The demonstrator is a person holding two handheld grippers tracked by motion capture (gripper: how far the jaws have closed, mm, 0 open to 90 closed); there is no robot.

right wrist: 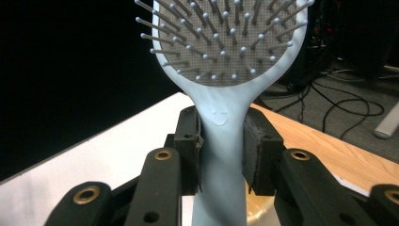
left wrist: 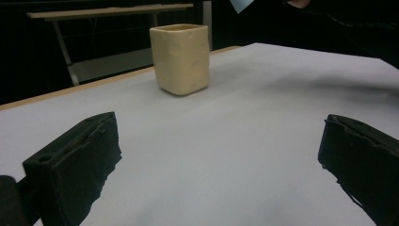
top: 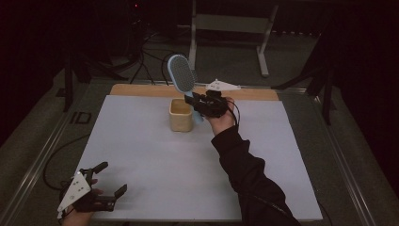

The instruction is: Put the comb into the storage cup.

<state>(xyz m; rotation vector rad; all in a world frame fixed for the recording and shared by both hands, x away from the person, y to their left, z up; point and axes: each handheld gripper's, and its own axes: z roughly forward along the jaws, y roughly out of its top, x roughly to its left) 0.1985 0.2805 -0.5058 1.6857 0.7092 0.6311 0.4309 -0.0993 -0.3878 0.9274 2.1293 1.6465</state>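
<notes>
High view: a desk [top: 141,160] with two grippers, a cup and a hairbrush.

The left gripper [top: 113,181] rests at the near left corner of the desk, its jaws spread wide with nothing between them. The yellow cup [top: 180,115] stands near the far edge, about the middle. Just right of it, the right gripper [top: 195,100] pinches the handle of the light blue hairbrush [top: 180,71], head raised above the cup.

No words, brands or numbers can be read anywhere; the one sign is a small smiling face moulded into the neck of the pale blue hairbrush [right wrist: 221,117], just above the clamped handle
</notes>
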